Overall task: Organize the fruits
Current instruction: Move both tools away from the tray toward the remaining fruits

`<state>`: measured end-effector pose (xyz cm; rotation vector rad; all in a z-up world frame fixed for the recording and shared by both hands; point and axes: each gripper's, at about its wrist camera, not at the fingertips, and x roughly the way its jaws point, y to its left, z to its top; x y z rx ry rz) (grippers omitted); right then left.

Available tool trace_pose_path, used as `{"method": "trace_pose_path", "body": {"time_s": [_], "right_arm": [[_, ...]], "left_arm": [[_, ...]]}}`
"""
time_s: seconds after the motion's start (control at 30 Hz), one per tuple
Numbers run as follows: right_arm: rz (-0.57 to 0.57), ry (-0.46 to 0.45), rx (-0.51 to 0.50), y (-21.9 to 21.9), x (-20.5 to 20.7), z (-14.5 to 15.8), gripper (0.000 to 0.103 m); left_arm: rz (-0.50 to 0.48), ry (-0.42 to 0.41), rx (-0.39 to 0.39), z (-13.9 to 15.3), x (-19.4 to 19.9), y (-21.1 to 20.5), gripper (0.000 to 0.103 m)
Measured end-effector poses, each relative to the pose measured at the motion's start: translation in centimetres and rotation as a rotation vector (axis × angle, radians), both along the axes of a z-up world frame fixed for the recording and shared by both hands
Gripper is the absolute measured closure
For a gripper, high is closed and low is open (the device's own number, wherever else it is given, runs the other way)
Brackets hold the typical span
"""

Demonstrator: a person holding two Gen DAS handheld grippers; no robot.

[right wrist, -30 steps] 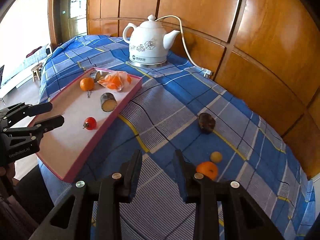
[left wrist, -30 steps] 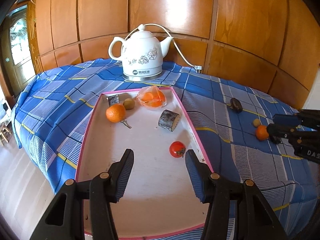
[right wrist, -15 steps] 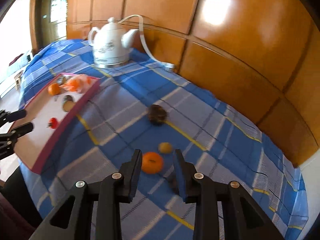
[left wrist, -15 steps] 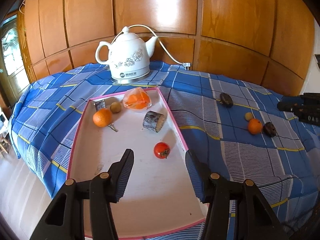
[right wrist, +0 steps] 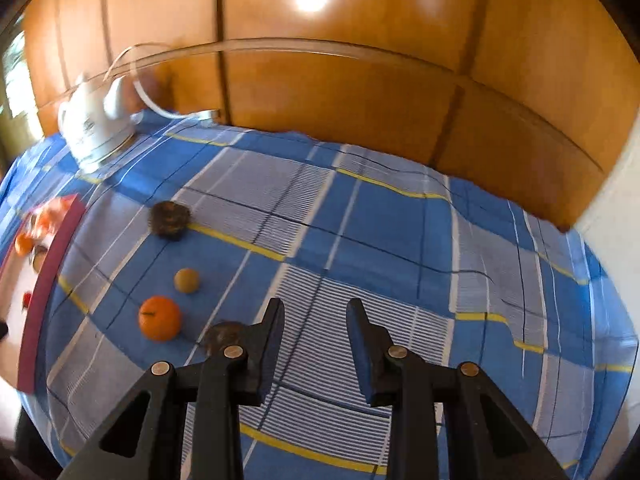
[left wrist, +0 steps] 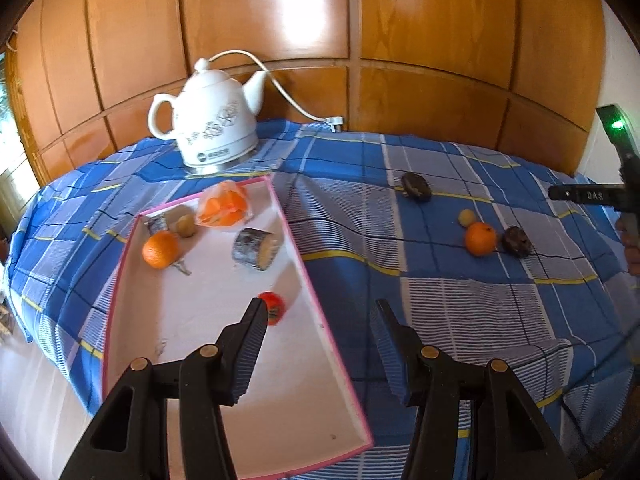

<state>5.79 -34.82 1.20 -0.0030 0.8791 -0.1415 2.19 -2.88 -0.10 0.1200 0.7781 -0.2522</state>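
A pink-rimmed white tray [left wrist: 296, 240] holds an orange [left wrist: 161, 249], a bag of orange pieces [left wrist: 224, 208], a small brown fruit [left wrist: 186, 225], a cut log-like piece [left wrist: 256, 248] and a red fruit [left wrist: 274, 307]. My left gripper [left wrist: 320, 304] hangs open and empty over the tray's right rim. Its left finger partly covers the red fruit. On the blue checked cloth lie a second orange [right wrist: 159, 318], a small yellow fruit [right wrist: 187, 280] and two dark fruits [right wrist: 170, 220] [right wrist: 222, 334]. My right gripper [right wrist: 315, 304] is open and empty, just right of the nearer dark fruit.
A white kettle [left wrist: 208, 132] with a cord stands at the back against the wooden wall panels. The right gripper's body [left wrist: 588, 196] and a hand show at the right edge of the left wrist view. Bare cloth [right wrist: 400, 240] stretches to the right of the fruits.
My right gripper swung right across the cloth, and the loose fruits now lie to its left. My left gripper drifted right, from mid-tray to the tray's right rim.
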Motion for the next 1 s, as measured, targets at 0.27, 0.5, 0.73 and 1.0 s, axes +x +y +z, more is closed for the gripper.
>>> {"method": "trace_pose_path", "body": {"time_s": [0.27, 0.5, 0.73, 1.0], "right_arm": [[-0.077, 0.017, 0.061, -1.6, 0.0, 0.0, 0.071], [-0.068, 0.021, 0.074, -1.4, -0.1, 0.0, 0.071], [-0.058, 0.011, 0.107, -1.3, -0.1, 0.3, 0.071], [-0.07, 0.014, 0.129, -1.5, 0.0, 0.3, 0.071]], "left_arm": [[-0.12, 0.046, -0.002, -0.2, 0.1, -3.4, 0.048], [-0.222, 0.114, -0.069, -0.1, 1.6, -6.7, 0.048], [-0.283, 0.174, -0.126, -0.4, 4.3, -10.4, 0.047], [-0.322, 0.195, -0.097, -1.6, 6.9, -15.1, 0.04]]}}
